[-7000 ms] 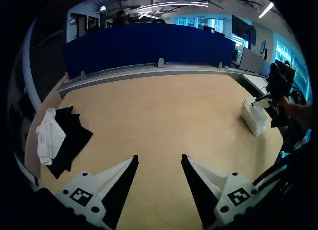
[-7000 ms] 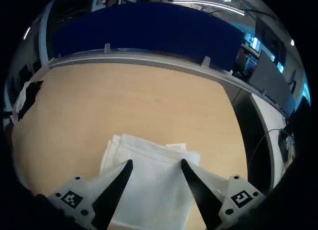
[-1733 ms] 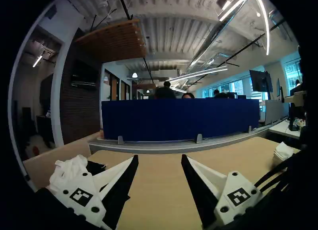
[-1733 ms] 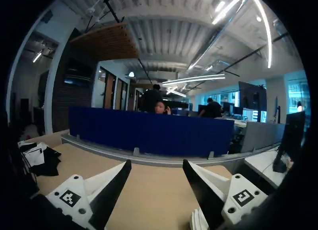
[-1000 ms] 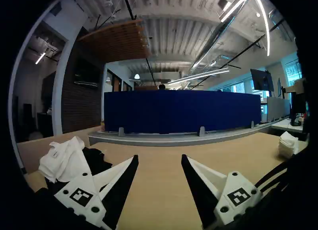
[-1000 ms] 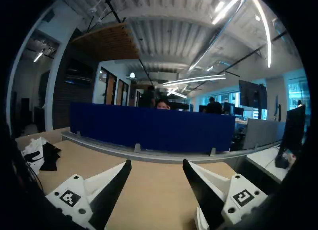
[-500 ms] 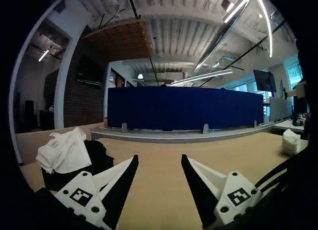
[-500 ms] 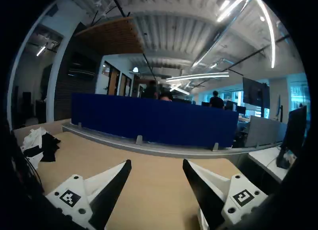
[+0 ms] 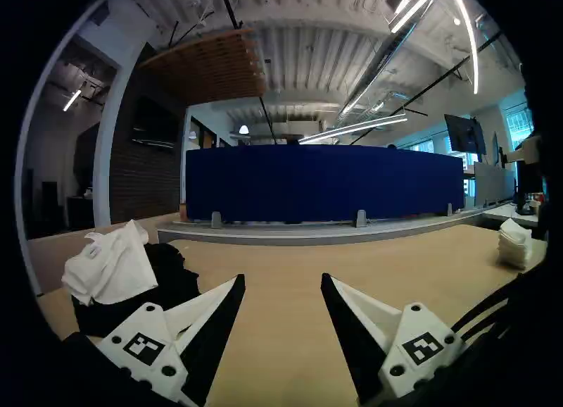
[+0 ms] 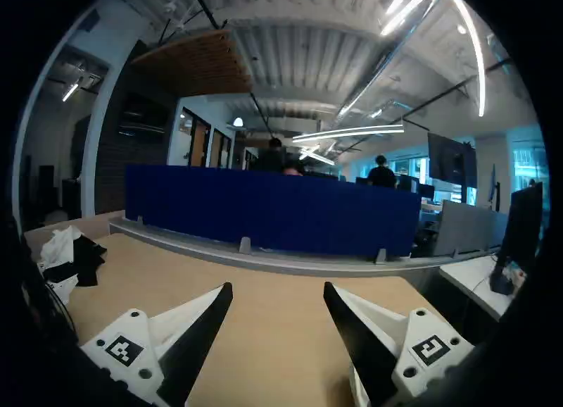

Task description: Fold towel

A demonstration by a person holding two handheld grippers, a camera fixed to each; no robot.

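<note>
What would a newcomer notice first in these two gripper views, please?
Probably the long blue partition across the far edge of the wooden table. Next, in the left gripper view, a crumpled white towel on a black cloth at the left and a folded white stack at the far right. The left gripper and the right gripper both hang open, holding nothing.

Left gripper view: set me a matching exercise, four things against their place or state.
1 crumpled white cloth
2 stack of folded towels
3 blue divider
4 left hand-held gripper

a at the table's far right
b open, holding nothing
c on the black cloth, at left
d along the table's back edge

Pairs: 1-c, 2-a, 3-d, 4-b
</note>
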